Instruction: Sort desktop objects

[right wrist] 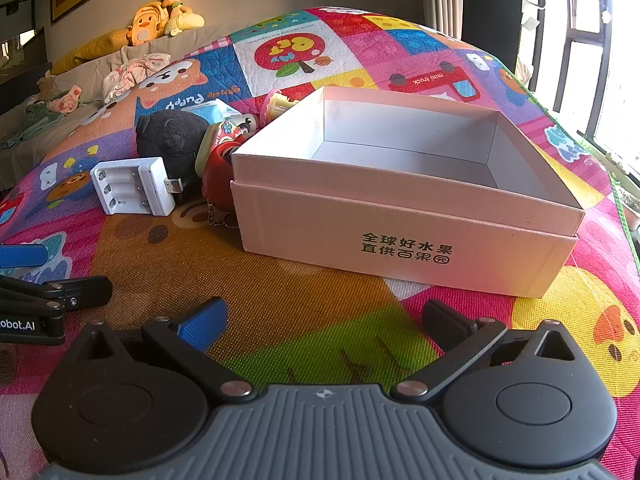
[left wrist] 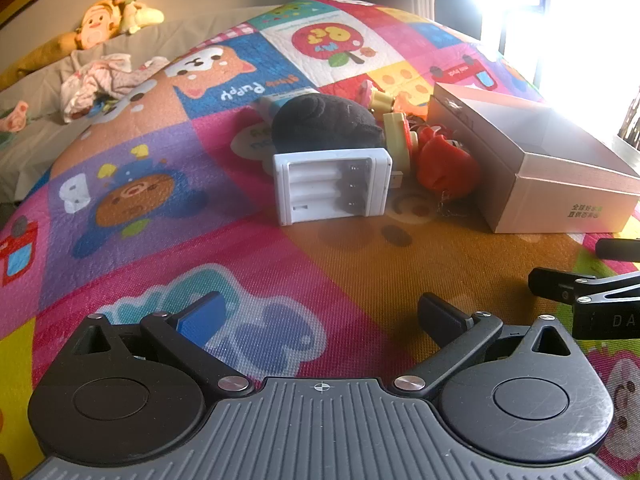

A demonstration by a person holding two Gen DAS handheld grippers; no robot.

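Observation:
A white battery charger [left wrist: 332, 186] [right wrist: 132, 191] lies on the colourful play mat, its USB plug toward the box. Behind it sits a black plush toy [left wrist: 326, 122] [right wrist: 172, 138], with a red figure toy [left wrist: 446, 164] [right wrist: 218, 172] and a yellow-green item [left wrist: 396, 136] beside it. An open white cardboard box [left wrist: 560, 184] [right wrist: 404, 216], with nothing inside, stands to their right. My left gripper [left wrist: 320, 316] hangs open over the mat, short of the charger. My right gripper [right wrist: 322, 318] is open too, in front of the box. Nothing sits between either pair of fingers.
The play mat [right wrist: 304, 296] covers the whole surface. A light blue carton [right wrist: 212, 112] lies behind the plush. A sofa with clothes [right wrist: 132, 70] and stuffed toys [right wrist: 160, 16] lines the far left. A bright window [right wrist: 580, 60] is at the right.

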